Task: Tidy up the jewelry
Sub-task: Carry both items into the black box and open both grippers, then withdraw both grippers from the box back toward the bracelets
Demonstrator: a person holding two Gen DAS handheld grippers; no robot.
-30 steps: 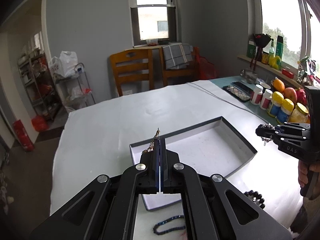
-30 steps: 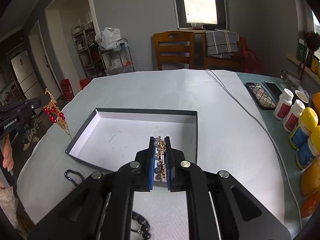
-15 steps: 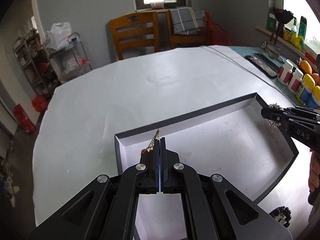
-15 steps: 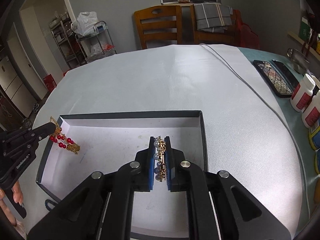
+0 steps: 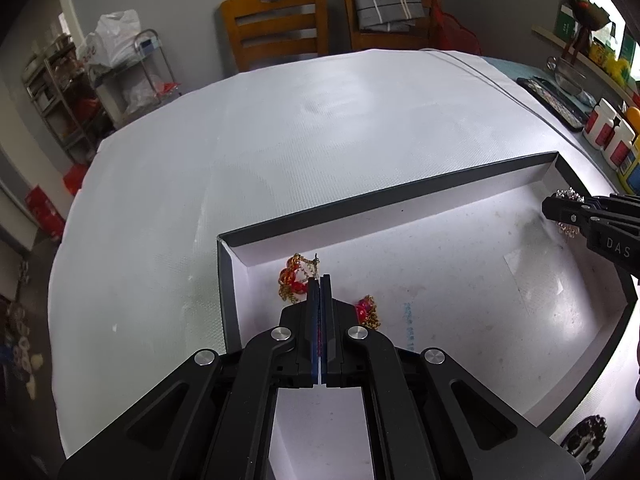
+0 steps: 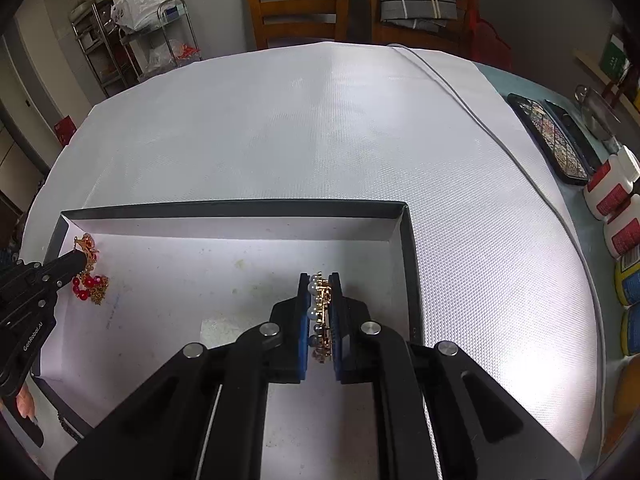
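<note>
Tabletop (image 6: 320, 128) under its white cover now fills most of both views, because I have brought both hands down from above it over the shallow grey-rimmed box (image 5: 400, 196), which sat farther off a second ago. That puts both pieces of jewelry inside the box walls, so I judge the placing step close, with release still to come. My left tool (image 5: 319, 280) is fully closed on the red-bead and gold chain ornament (image 5: 294, 276), whose dangling beads now appear to rest on the box floor near its left corner. My right tool (image 6: 319, 280) is nearly closed, pinching the gold and pearl piece (image 6: 320, 312) between its blue pads, near the box's right wall.
</note>
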